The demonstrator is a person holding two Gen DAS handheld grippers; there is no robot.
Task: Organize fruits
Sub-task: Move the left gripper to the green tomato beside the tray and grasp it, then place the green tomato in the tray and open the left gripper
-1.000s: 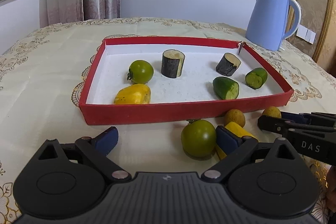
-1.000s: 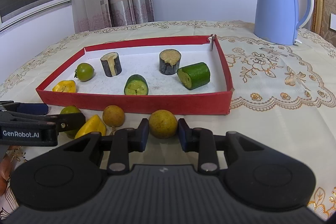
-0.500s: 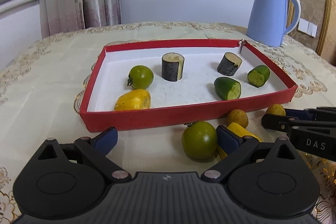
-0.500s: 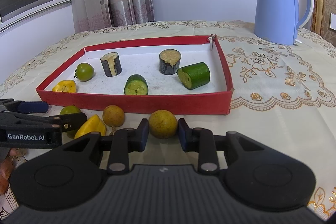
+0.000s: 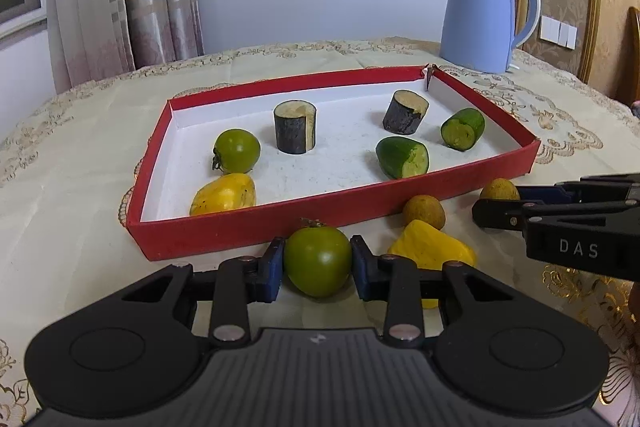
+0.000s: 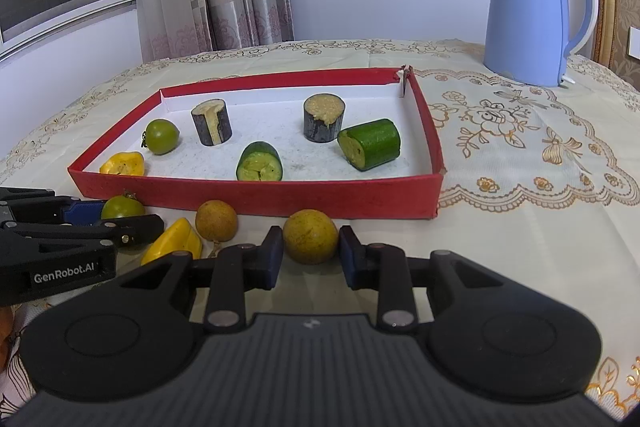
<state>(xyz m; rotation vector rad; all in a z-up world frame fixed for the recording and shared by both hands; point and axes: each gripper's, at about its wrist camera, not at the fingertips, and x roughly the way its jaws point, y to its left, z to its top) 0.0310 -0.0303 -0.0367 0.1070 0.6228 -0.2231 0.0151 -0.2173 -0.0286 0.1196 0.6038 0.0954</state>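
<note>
Left wrist: left gripper (image 5: 317, 269) pads clamp green tomato (image 5: 317, 261); right gripper (image 6: 311, 253) pads clamp yellow-brown fruit (image 6: 310, 235).

Tray (image 5: 256, 227) sits mid-table on the tablecloth (image 6: 520, 227), kettle (image 6: 536, 15) behind its far right corner, well apart. In tray, left wrist view: pepper piece (image 5: 224, 194) at near left with tomato (image 5: 236, 151) just behind it, one eggplant chunk (image 5: 295, 126) upright centre-back, a second eggplant chunk (image 5: 405, 112) tilted to its right, two cucumber pieces (image 5: 403, 157) (image 5: 463, 129) at near right. Before the tray's near wall, left to right: loose tomato (image 5: 318, 261) between the left gripper's (image 5: 316, 269) pads, loose pepper piece (image 5: 432, 247), first round fruit (image 5: 423, 211), second round fruit (image 6: 310, 235) between the right gripper's (image 6: 311, 253) pads.
</note>
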